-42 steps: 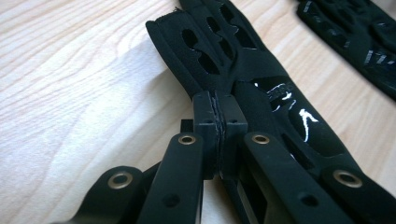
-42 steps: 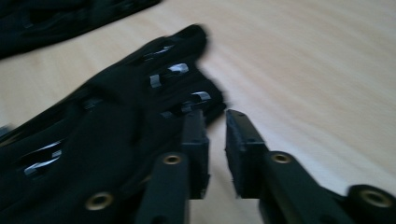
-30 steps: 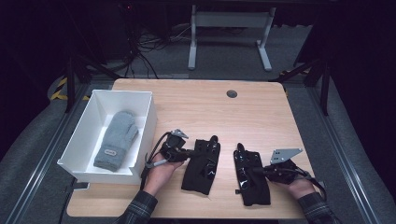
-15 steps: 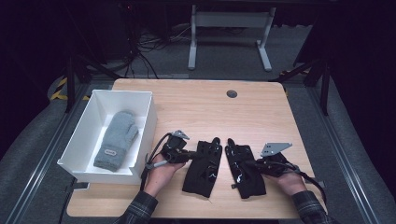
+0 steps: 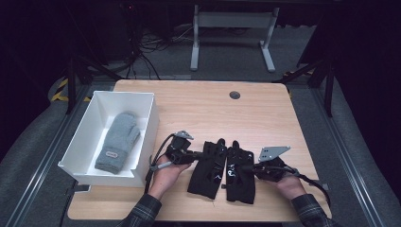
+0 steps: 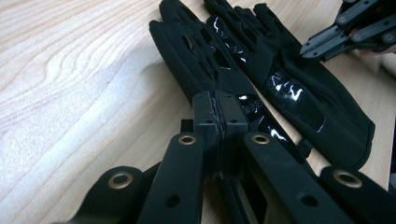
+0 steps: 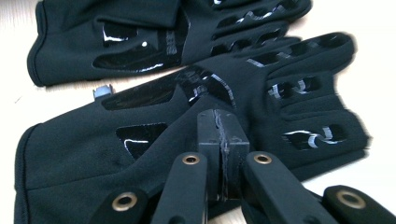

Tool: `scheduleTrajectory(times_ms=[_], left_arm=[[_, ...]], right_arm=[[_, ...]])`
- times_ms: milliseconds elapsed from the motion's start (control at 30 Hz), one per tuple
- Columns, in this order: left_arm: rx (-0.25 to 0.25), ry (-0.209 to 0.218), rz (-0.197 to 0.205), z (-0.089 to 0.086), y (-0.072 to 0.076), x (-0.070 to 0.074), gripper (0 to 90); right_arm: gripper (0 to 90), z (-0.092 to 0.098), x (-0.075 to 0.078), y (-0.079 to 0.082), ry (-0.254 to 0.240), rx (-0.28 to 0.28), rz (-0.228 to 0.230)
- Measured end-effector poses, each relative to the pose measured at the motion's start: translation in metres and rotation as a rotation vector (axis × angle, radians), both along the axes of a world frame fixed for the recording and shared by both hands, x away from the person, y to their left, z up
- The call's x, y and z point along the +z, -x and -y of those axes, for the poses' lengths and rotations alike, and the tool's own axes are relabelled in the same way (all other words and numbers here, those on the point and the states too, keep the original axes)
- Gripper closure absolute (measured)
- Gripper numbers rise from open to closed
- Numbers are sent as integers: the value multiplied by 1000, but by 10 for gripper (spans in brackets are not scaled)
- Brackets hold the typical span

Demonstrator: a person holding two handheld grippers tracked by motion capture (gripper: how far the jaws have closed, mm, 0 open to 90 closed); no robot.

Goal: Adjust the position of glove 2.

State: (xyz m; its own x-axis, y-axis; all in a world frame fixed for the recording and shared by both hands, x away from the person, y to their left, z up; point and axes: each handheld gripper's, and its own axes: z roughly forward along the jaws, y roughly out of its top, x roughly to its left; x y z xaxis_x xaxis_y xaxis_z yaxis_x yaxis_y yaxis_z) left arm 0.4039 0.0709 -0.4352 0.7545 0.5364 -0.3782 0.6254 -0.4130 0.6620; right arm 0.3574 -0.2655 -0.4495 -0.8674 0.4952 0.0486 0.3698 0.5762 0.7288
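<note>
Two black gloves lie side by side, fingers pointing away, near the table's front edge. My left gripper (image 5: 196, 156) is shut, its tips resting on the left glove (image 5: 208, 168) at its left edge. In the left gripper view its jaws (image 6: 219, 109) meet over that glove (image 6: 187, 51), with the right glove (image 6: 289, 88) beyond. My right gripper (image 5: 253, 168) is shut too, tips on the right edge of the right glove (image 5: 239, 175). Its own view shows its tips (image 7: 219, 126) on that glove (image 7: 116, 154), the left glove (image 7: 140, 28) behind. I cannot tell whether either pinches fabric.
A white box (image 5: 147, 125) stands at the table's left with a grey mitten (image 5: 118, 142) lying in it. The wooden table (image 5: 213, 109) has a round cable hole (image 5: 234, 95) near its far edge. A desk frame stands on the floor beyond.
My right gripper has slid left, and the right glove has moved with it until it lies against the left glove. The left gripper and its glove have stayed put.
</note>
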Motion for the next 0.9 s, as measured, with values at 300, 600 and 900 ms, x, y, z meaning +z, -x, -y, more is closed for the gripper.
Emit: scheduleTrajectory(times_ms=[300, 600, 900], left_arm=[[0, 50, 11, 4, -3, 11, 892], [-16, 85, 9, 10, -1, 14, 892], [-25, 125, 6, 18, -2, 21, 892]], right_arm=[[899, 24, -4, 3, 30, -27, -30], [899, 22, -6, 4, 46, -2, -41], [900, 19, -7, 3, 35, 17, -44]])
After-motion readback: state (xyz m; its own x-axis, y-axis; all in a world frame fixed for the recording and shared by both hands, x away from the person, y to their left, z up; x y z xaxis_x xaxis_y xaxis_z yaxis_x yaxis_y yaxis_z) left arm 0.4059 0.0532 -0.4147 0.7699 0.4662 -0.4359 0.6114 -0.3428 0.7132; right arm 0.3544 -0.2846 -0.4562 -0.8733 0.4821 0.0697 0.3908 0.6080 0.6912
